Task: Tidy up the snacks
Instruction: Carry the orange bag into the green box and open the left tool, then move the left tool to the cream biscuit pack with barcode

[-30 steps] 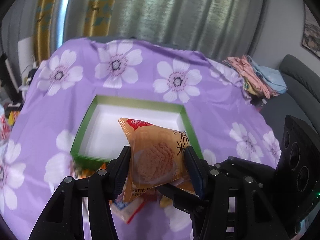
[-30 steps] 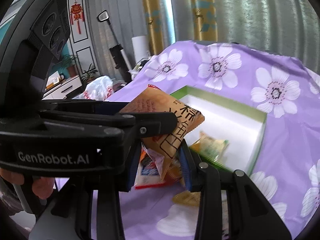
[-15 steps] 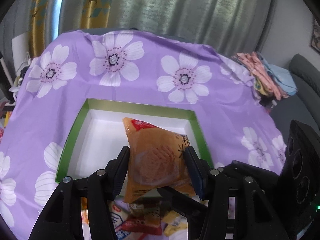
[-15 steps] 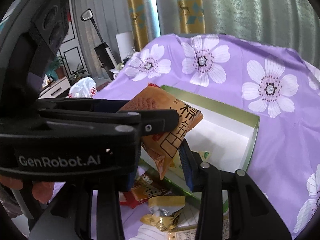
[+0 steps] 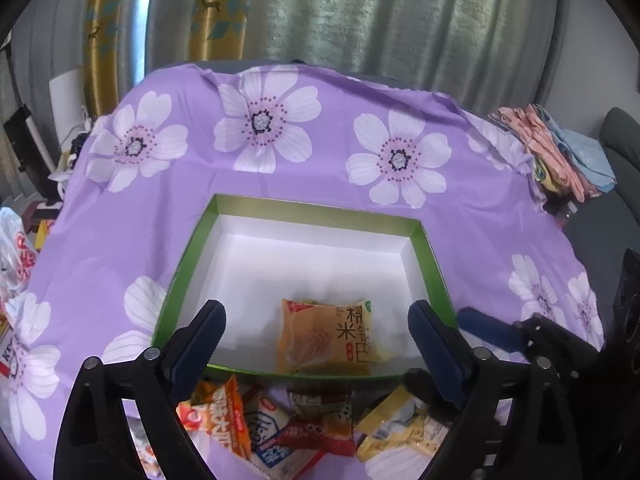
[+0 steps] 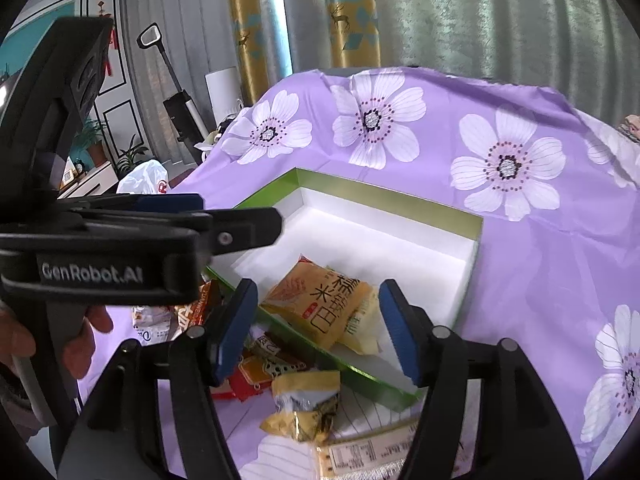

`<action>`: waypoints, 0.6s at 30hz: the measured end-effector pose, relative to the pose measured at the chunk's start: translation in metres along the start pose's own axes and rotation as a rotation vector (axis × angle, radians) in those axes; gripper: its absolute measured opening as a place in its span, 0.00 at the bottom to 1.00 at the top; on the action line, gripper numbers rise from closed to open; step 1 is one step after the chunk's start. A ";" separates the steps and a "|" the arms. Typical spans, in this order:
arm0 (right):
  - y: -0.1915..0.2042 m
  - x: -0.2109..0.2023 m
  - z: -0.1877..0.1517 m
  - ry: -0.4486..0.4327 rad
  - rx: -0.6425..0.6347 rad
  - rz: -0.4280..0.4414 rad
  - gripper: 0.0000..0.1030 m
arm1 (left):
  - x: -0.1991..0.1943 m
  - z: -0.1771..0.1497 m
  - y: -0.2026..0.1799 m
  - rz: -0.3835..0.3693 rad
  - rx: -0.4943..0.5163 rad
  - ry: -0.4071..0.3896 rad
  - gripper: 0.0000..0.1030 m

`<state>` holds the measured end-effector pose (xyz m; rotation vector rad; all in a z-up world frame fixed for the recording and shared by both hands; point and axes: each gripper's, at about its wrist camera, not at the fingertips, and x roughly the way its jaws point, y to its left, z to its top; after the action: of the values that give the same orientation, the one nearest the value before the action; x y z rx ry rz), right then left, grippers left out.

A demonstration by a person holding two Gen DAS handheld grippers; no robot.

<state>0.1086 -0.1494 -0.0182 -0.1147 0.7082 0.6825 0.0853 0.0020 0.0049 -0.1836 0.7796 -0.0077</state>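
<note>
An orange rice-cracker packet [image 5: 326,336] lies inside the green-rimmed white box [image 5: 424,236], near its front wall; it also shows in the right wrist view [image 6: 320,304] on top of a yellow packet. My left gripper [image 5: 316,320] is open and empty above the box's front edge. My right gripper [image 6: 316,330] is open and empty just in front of the box [image 6: 478,232]. Several loose snack packets [image 5: 280,416] lie on the purple flowered cloth in front of the box, among them a yellow one [image 6: 304,404].
The purple flowered tablecloth [image 5: 280,168] covers the table. Folded cloths [image 5: 556,152] lie at the far right edge. A white plastic bag [image 5: 14,252] sits at the left edge. Curtains hang behind. The left gripper's body [image 6: 120,240] crosses the right wrist view.
My left gripper opened and let go of the orange packet, which dropped into the box. Both grippers moved forward over the box's front edge.
</note>
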 end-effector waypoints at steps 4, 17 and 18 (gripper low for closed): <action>0.000 -0.018 -0.006 -0.017 0.016 -0.005 0.69 | -0.013 -0.004 -0.001 0.013 0.011 -0.016 0.90; 0.017 -0.065 -0.030 -0.045 0.006 0.008 0.78 | -0.054 -0.023 -0.007 0.027 0.023 -0.059 0.95; 0.017 -0.068 -0.033 -0.044 0.010 0.008 0.79 | -0.056 -0.024 -0.008 0.027 0.023 -0.059 0.95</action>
<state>0.0417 -0.1834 0.0017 -0.0873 0.6702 0.6868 0.0290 -0.0056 0.0282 -0.1506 0.7231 0.0141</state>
